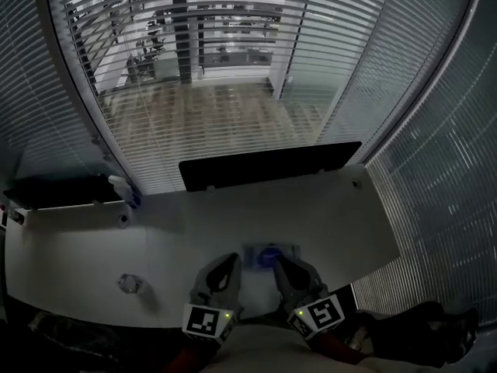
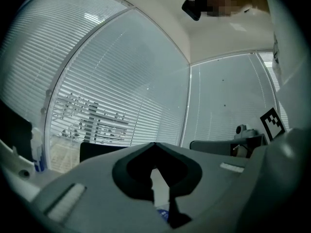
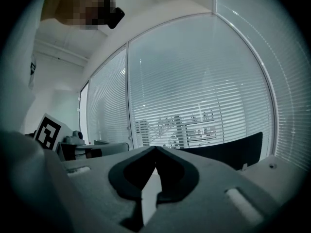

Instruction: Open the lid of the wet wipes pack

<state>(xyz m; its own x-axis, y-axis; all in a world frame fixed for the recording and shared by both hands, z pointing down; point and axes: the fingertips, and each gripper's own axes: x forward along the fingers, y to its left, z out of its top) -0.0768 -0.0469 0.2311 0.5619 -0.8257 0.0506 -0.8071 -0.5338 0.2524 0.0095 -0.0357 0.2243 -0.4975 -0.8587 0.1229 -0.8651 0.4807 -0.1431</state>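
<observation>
The wet wipes pack point(image 1: 269, 256), with a blue patch on top, lies flat close to the near edge of the white desk point(image 1: 194, 224), about midway along that edge. It sits right between the two tools. The left gripper point(image 1: 231, 259) has its tip just beside the pack's left side and the right gripper point(image 1: 280, 261) has its tip just beside the right side. I cannot tell whether either one touches it. Both grippers reach out from the near edge, held about level, and angle inward so their tips converge on the pack. Each has its jaws pressed together at the tips, pinching nothing. A dark panel point(image 1: 270, 165) stands along the far edge.
</observation>
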